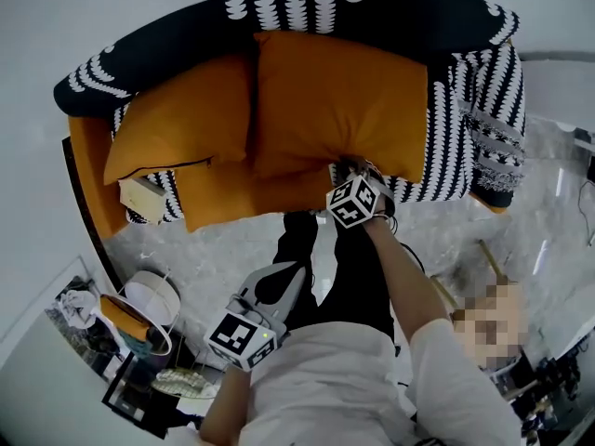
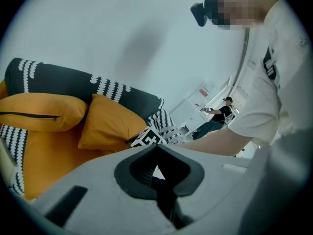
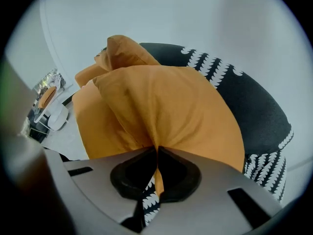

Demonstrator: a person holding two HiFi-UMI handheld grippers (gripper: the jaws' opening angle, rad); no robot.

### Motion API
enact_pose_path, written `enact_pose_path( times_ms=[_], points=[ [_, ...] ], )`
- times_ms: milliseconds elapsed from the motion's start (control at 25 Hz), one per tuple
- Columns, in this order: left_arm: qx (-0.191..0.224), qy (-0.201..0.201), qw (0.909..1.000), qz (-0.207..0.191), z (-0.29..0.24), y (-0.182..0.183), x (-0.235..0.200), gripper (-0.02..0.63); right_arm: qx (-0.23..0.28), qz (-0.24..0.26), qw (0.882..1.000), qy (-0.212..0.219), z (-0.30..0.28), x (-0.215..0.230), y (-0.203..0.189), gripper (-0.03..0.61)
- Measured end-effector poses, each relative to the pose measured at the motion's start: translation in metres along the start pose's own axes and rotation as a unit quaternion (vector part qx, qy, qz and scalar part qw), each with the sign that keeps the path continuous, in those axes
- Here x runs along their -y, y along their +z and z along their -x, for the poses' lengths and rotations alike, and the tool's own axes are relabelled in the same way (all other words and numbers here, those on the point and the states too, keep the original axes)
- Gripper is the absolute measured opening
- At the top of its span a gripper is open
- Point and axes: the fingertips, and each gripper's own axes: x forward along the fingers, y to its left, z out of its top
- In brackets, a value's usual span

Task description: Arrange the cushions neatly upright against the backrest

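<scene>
My right tongs [image 3: 156, 150] pinch the bottom edge of the big cushion [image 1: 339, 100] to stand it against the backrest [image 1: 372, 12], while my left tongs [image 2: 155, 155] hang shut and empty.

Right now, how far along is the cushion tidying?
Barely started. Nothing looks finished: the zippered cushion lies slumped by the backrest. The right gripper is shut on the lower edge of the larger cushion. The left gripper is shut and empty. Both cushions need standing upright.

Right gripper [image 1: 349, 170], arm outstretched, has its jaws clamped on a cushion [image 1: 344, 91]; left gripper [image 1: 290, 275] held low, jaws together.
</scene>
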Motion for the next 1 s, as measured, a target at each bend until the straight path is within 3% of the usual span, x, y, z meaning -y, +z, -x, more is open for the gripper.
enact_pose_path(
  times_ms=[560,1000],
  points=[
    [0.035,-0.046,0.9956,-0.074,0.044,0.043,0.014,0.011,0.011,-0.077,0.992,-0.097,0.101,0.041,0.012,0.012],
    [0.077,-0.095,0.9854,-0.118,0.079,0.070,0.011,0.011,0.026,-0.122,0.984,-0.127,0.190,0.016,0.016,0.012]
  ],
)
